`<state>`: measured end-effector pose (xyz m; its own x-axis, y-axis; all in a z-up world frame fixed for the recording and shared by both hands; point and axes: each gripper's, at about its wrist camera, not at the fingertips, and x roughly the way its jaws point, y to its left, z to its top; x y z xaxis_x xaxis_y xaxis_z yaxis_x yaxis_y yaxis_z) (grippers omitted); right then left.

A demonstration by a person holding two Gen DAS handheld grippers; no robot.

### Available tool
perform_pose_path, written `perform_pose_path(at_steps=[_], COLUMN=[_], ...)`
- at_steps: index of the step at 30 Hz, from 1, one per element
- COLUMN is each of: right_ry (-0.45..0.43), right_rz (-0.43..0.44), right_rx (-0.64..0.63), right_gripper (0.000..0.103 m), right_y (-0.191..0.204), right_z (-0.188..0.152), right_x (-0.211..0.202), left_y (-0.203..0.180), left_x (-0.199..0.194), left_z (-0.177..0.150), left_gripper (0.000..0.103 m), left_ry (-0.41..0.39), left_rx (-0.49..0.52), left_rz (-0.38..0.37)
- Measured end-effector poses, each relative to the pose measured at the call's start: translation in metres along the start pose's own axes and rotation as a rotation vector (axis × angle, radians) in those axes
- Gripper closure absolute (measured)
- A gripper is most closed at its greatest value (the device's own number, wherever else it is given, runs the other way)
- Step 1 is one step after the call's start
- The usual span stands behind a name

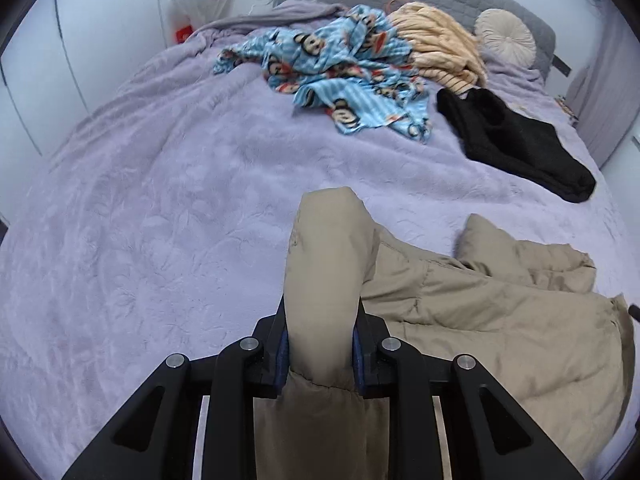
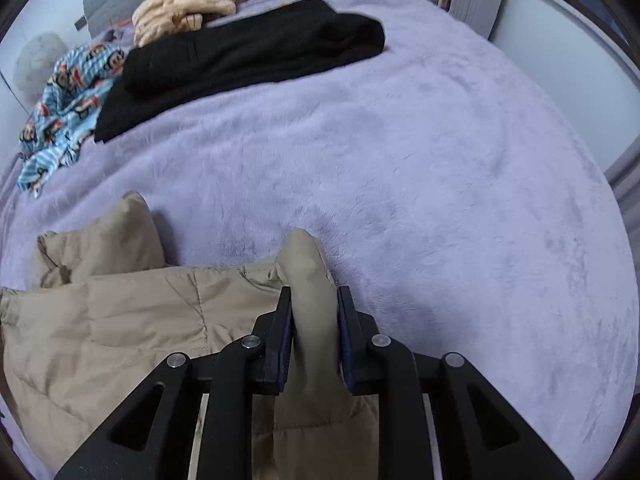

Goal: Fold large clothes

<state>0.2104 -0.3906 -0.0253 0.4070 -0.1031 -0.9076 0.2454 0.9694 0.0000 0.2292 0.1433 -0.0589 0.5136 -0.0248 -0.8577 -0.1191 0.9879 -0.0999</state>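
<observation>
Between your left gripper's (image 1: 320, 344) pads sits a thick fold of the tan jacket (image 1: 500, 320), and your right gripper (image 2: 316, 340) has another puffy fold the same way. On both, the pads look to press the fabric, though the pinch seems light. The rest of the jacket lies bunched on the purple blanket (image 1: 160, 220), at the near edge of the bed between your two hands.

Lower both hands evenly and keep the edge taut between them, so the padded fabric lies flat before you let go. Smooth the raised corner at the far side, or the next fold will likely trap a lump.

Ahead, the black sweater (image 2: 248, 56), the blue monkey-print cloth (image 1: 340, 76) and the peach garment (image 1: 436, 48) lie well apart from the jacket. Nothing blocks the open blanket beyond it.
</observation>
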Motion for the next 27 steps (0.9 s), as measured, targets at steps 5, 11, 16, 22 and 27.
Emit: perform_pose_path(at_steps=[5,11,16,22,27], right_ry=[-0.055,0.063,0.081,0.078,0.1], right_rz=[0.269,0.349,0.331,0.346,0.393], right_rx=[-0.103,-0.176,-0.141,-0.117,-0.142], right_gripper=[0.08,0.081,0.08,0.08,0.081], right_y=[0.043,0.087,0.075,0.06,0.084], right_z=[-0.032,-0.071,-0.069,-0.067,-0.08], right_x=[-0.055,-0.027,-0.023,-0.032,-0.023], left_y=[-0.038,-0.028,0.032,0.014,-0.077], left_x=[-0.04,-0.053,-0.056,-0.071,-0.019], left_z=[-0.014,-0.014,-0.001,-0.005,-0.057], left_gripper=[0.078,0.078,0.078,0.078,0.078], left_ry=[-0.024,-0.121,-0.157,-0.099,0.098], left_rx=[0.103,0.026,-0.129,0.018,0.232], left_rz=[-0.133,0.01,0.243,0.002,-0.288])
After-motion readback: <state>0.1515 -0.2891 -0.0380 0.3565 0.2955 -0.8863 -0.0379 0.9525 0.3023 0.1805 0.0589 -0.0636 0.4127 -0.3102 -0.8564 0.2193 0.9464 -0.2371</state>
